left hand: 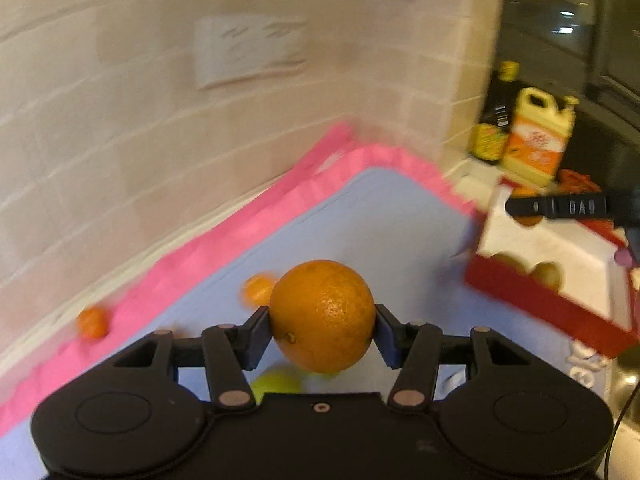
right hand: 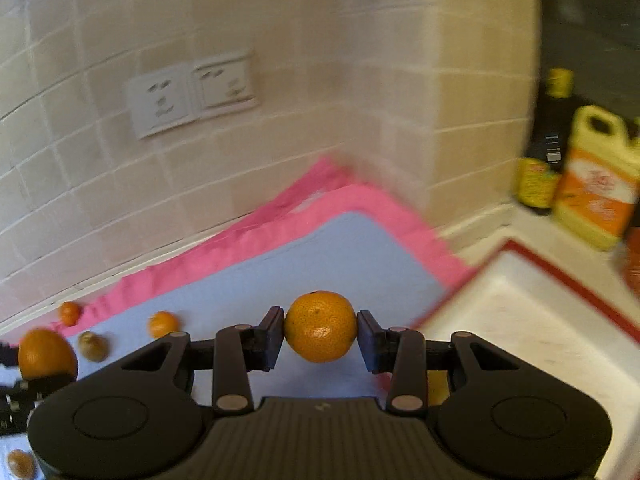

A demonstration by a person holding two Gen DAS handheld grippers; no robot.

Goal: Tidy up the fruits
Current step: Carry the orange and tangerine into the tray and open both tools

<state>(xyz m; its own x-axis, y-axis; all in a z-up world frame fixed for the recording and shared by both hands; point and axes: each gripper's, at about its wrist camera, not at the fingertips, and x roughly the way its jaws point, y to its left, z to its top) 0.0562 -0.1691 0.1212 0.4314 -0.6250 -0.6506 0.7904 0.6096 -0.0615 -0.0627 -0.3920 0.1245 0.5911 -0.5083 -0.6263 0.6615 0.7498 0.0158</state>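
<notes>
Both grippers carry fruit above the blue mat, and the way each piece is held suits a carry toward the red-sided box with its white moulded insert. The left gripper has its two pads pressed on the flanks of a large orange, clamped across the fruit's widest part so it cannot roll out as the hand travels. The right gripper is closed on a small mandarin in the same fashion, pads at its sides, with the fruit hanging clear of the mat. The box stands at the mat's right edge, near a yellow jug and a dark bottle on the counter, so it is likely placed there as the sorting target; round hollows in its insert look made to seat single fruits, and two of them seem already filled with yellowish fruit, though blur leaves that uncertain. Loose fruit remains on the mat: a small mandarin behind the orange, another on the pink border, and a greenish fruit mostly hidden under the left gripper's body. From the right wrist a brownish fruit also shows, its kind hard to tell. The box is cut off by the frame edge in both views, so how many hollows stay free cannot be counted, and a dark bar crosses its top corner.
</notes>
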